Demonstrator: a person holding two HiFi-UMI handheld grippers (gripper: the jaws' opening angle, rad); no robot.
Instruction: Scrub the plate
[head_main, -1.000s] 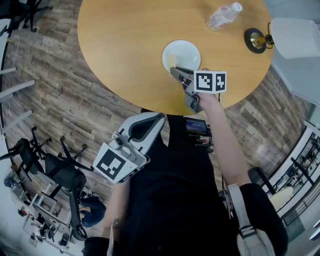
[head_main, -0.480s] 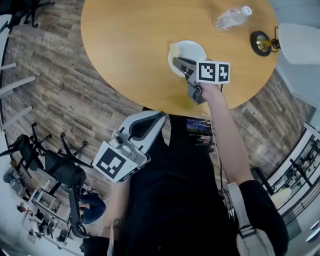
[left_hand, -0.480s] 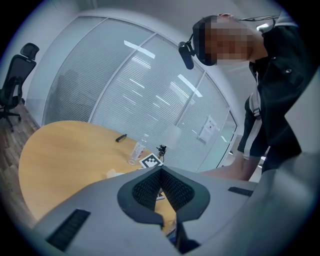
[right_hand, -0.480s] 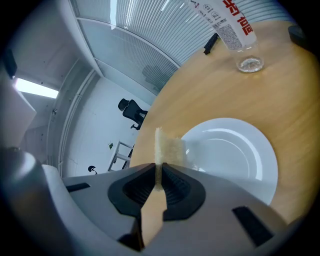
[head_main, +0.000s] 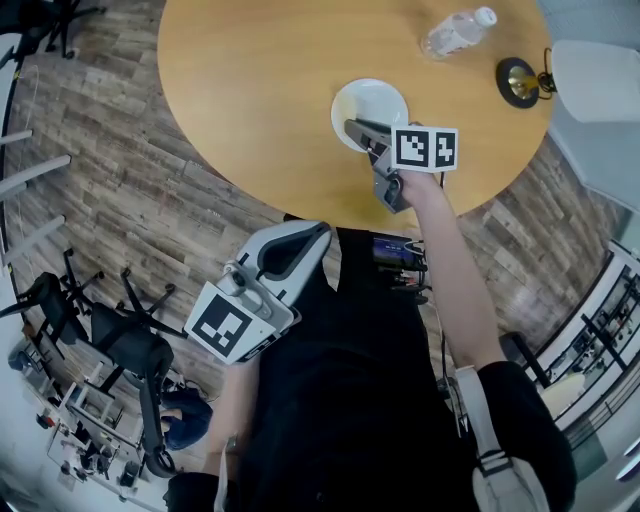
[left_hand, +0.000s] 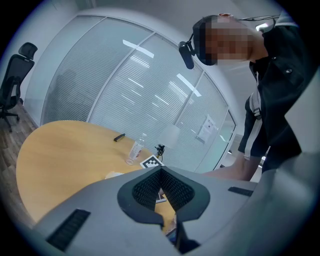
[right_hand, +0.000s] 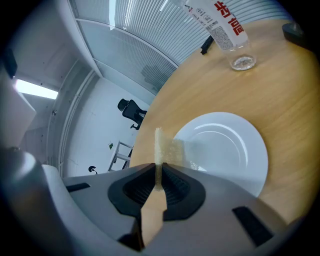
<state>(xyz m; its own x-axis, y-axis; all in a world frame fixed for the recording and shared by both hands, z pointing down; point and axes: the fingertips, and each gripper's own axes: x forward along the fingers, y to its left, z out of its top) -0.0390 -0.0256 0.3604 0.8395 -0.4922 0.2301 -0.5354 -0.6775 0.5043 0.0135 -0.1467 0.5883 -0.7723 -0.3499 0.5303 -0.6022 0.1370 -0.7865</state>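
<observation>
Right gripper is out over the table, and its jaws are clamped on a thin yellowish sponge. The sponge stands edge-on and sticks out past the jaw tips. It hangs right at the near-left rim of the plate (whether it actually touches the plate can't be told from here).

The plate is white and sits flat on the wood near the person's side of the round table. From the head view, the right gripper's nose lies on the plate's near edge, with the marker cube trailing behind it toward the person's arm.

Beyond the plate a clear bottle lies on its side, well apart from it. A lamp stands off to the right at the table's far edge.

Left gripper is nowhere near the action. It is held low against the person's body, clear of the table, and its own view looks across the tabletop from the side. Its jaws are pressed together, tips meeting, with nothing between them.

An office chair stands on the floor past the table.
</observation>
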